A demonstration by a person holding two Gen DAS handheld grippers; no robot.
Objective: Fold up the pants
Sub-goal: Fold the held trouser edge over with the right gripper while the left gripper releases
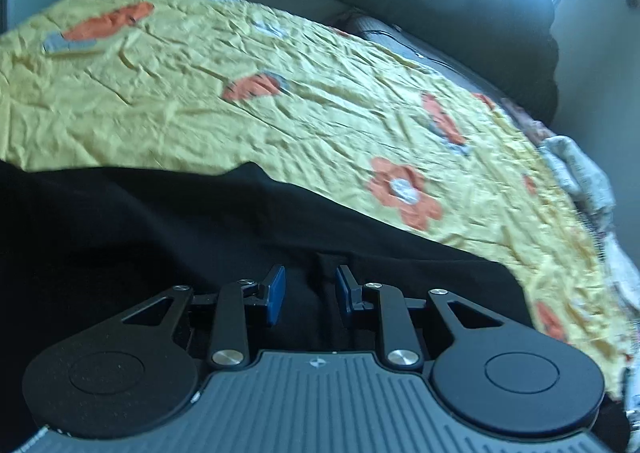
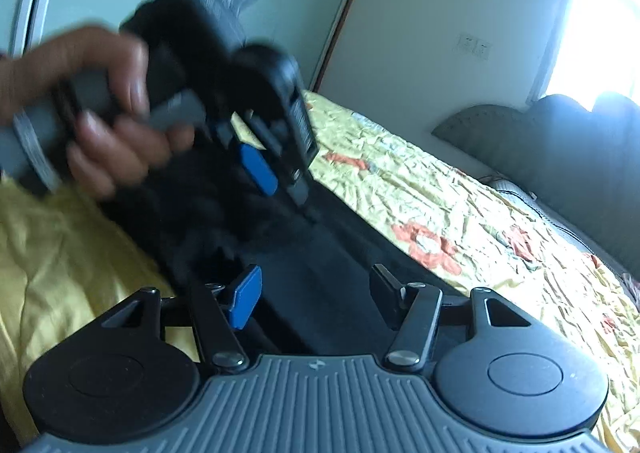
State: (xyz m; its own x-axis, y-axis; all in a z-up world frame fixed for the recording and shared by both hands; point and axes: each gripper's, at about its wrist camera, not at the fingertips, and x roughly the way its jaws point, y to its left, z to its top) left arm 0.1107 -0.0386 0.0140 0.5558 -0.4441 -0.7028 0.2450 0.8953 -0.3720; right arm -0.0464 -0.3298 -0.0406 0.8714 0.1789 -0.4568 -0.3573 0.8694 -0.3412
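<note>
While the black pants (image 1: 160, 237) lie spread on the bed's yellow flowered cover (image 1: 200, 93), the left hand-held gripper (image 1: 307, 293) hovers over them, jaws apart, holding nothing. The right hand-held gripper (image 2: 316, 293) is also wide open above the pants. No writing is readable.

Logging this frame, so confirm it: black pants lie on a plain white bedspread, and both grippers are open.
Wrong on one count: the bedspread is yellow with orange flowers, not plain white, as the left wrist view shows. The rest holds: the black pants lie on it, and the left gripper and right gripper are both open.
</note>
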